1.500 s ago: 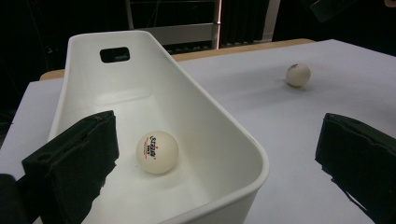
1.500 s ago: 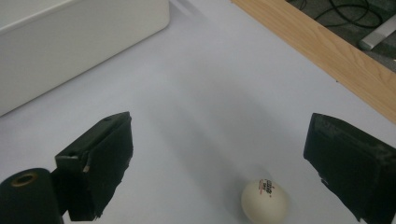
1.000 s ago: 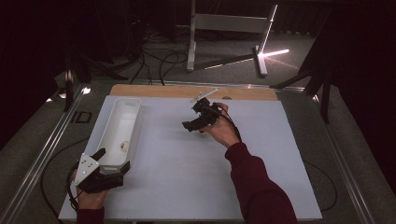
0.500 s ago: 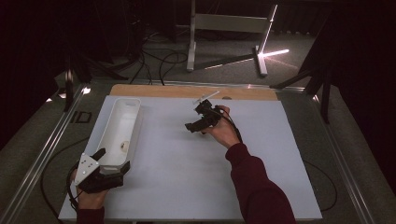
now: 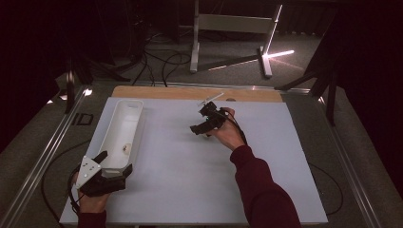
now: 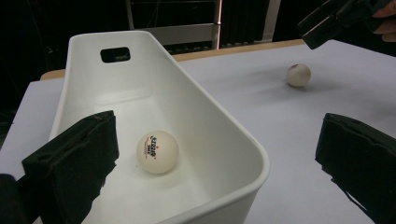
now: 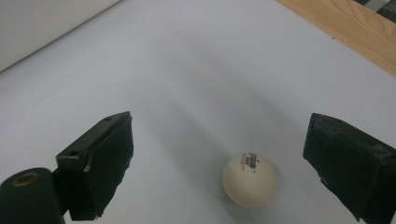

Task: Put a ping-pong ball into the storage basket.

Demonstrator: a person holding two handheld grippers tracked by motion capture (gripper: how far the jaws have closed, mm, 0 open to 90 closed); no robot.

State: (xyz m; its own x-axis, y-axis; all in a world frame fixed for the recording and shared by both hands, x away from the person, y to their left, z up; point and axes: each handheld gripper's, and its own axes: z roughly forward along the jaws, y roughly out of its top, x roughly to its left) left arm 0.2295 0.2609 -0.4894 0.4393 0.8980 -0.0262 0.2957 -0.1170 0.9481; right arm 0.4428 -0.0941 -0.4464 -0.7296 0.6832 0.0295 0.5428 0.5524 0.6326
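On the white table mat [image 5: 190, 180] we've got two ping-pong balls in play. The loose ball [image 7: 251, 180] sits on the mat out in the open, just ahead of the right gripper [image 7: 219, 163], between its two black jaws but touching neither. Jaws are spread wide, nothing gripped. In the left gripper view the same ball [image 6: 298, 74] shows on the mat, well apart from the bin, with the right gripper [image 6: 336, 18] hanging just above and beside it.

In the high view the right gripper [image 5: 202, 124] is near the middle of the mat towards the far edge, held by the right hand [image 5: 229, 133], sleeve dark red. We can't make out the loose ball from up there.

The white bin [image 6: 224, 135] lies along the left side of the mat, long axis running away from us, with a handle slot in its far wall. The second ball [image 6: 158, 151] rests on the bin floor, near end; printed logo faces up.

The left gripper [image 6: 215, 158] is released too, straddling the bin's near corner: one jaw inside over the bin floor, the other outside over the mat. It's not touching the ball.
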